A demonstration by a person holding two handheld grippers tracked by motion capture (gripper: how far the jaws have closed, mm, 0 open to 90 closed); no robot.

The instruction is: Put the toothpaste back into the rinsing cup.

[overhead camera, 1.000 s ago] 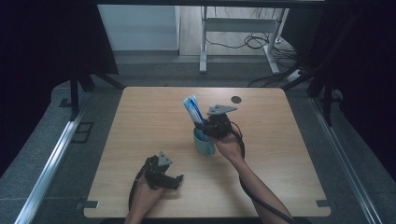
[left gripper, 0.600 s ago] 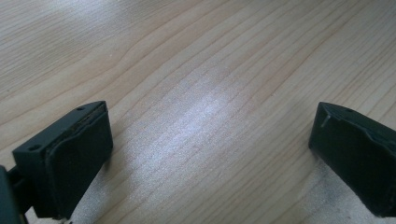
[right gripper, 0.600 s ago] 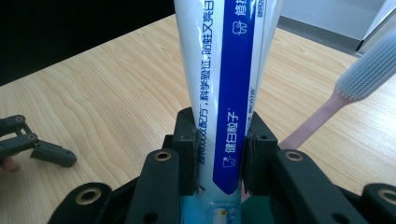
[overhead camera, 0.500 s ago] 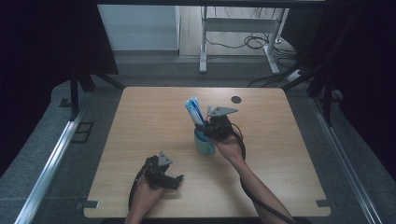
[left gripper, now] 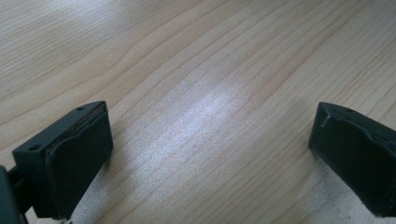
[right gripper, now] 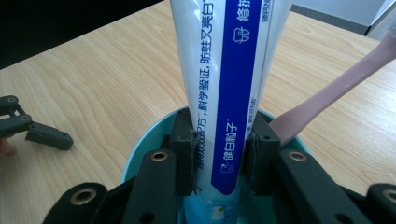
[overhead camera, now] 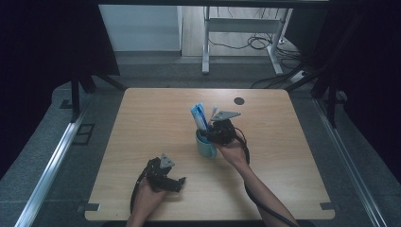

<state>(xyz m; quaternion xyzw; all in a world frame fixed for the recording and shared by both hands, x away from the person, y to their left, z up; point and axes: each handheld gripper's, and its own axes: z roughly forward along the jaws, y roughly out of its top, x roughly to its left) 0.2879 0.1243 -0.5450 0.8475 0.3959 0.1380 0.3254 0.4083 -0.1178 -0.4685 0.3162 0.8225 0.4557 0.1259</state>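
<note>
A teal cup (overhead camera: pixel 206 145) stands near the middle of the wooden table (overhead camera: pixel 142 123). A white and blue toothpaste tube (right gripper: pixel 224 84) stands upright in the cup (right gripper: pixel 140 154), and my right gripper (right gripper: pixel 219 156) is shut on its lower part, jaws reaching over the rim. From above, the tube (overhead camera: pixel 199 115) rises out of the cup beside the right gripper (overhead camera: pixel 213 134). A pink toothbrush handle (right gripper: pixel 327 88) leans in the cup at the right. My left gripper (overhead camera: pixel 176 183) rests low near the table's front, jaws wide open over bare wood, with its fingers (left gripper: pixel 70 154) apart.
A small dark round spot (overhead camera: pixel 239 100) marks the table's far side. Beyond the far edge stand a metal frame (overhead camera: pixel 236 28) and floor cables (overhead camera: pixel 257 42). The left gripper (right gripper: pixel 37 130) shows far off in the right gripper view.
The right gripper has sunk slightly lower with the tube in the cup. The left gripper has not moved.
</note>
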